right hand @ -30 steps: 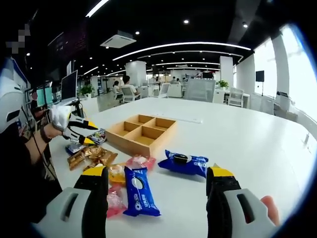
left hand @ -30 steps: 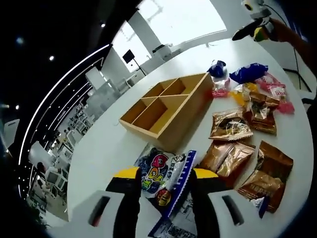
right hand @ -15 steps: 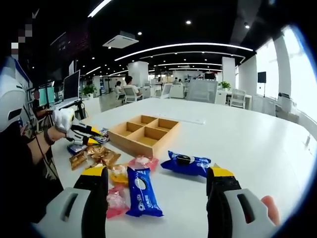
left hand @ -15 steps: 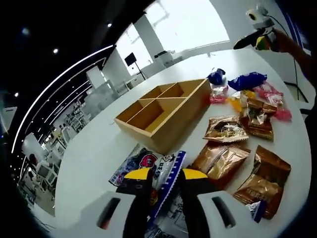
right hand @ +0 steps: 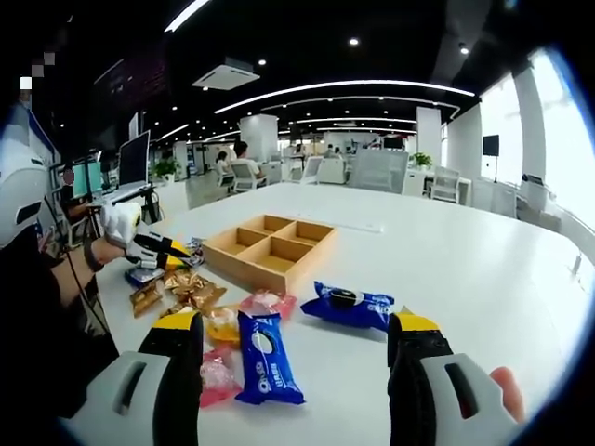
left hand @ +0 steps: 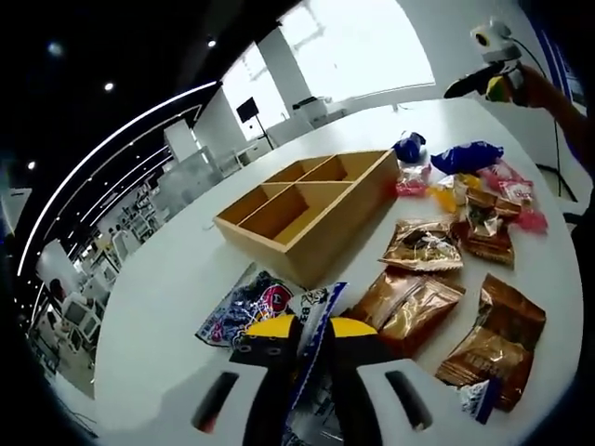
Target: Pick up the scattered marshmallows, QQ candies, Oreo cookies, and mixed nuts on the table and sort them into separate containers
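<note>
On table (left hand: 186,279): white top, snack packs scattered near side, divided box mid.
Wooden box (left hand: 307,193): four compartments, nothing seen inside; sorting not started.
Nut packs (left hand: 409,302): brown foil, right of the left hand-held gripper.
Oreo packs (right hand: 263,358): two blue, near the right hand-held gripper.
Left hand-held gripper (left hand: 310,336): jaws went from wide to narrow within the last second, now clamped on marshmallow pack (left hand: 311,330). Grasp done, lift next.
Pack axis: long axis runs away from the camera along the jaws.
Right hand-held gripper (right hand: 296,336): jaws wide, holding nothing.
</note>
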Motion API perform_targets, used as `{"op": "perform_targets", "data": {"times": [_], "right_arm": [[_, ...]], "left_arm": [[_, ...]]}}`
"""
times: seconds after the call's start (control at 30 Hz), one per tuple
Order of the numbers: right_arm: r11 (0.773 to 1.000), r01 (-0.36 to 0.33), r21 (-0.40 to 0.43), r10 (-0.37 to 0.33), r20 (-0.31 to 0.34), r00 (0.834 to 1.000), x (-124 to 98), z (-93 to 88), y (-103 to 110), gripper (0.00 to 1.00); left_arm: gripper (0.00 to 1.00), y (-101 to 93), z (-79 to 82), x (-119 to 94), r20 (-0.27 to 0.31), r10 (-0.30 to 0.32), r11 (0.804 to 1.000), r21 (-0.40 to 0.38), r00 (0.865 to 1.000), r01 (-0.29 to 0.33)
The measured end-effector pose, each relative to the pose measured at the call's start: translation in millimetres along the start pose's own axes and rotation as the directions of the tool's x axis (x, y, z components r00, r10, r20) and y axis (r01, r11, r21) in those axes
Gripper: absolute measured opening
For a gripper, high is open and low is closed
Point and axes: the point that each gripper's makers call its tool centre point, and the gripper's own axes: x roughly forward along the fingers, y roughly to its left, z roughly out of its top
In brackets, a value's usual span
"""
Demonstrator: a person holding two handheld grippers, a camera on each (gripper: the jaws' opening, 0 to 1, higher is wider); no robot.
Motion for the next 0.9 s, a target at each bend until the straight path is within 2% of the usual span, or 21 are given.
{"op": "perform_targets", "data": {"times": [0.33,0.7,0.9], "right_arm": [[1.000,0.002,-0.001,-0.002,-0.005,1.000,2.1,-0.2,-0.2,0.77],[1.000,0.003,-0.007,-0.003,-0.009,1.000,0.3,-0.5,0.5,0.77],[1.000,0.007,-0.010,-0.007,-0.011,1.000,-1.0,-1.1,0.6,0.76]], "left_arm": [[0.14,1.1,1.0,2.3,0.013,-0.014,1.000,-0.024,1.000,0.014],[0.11,1.6,2.2,5.0,0.061,-0.047,0.996,-0.079,0.997,0.052],[0.09,1.0,2.6,5.7,0.063,-0.046,0.996,-0.067,0.997,0.051]]}}
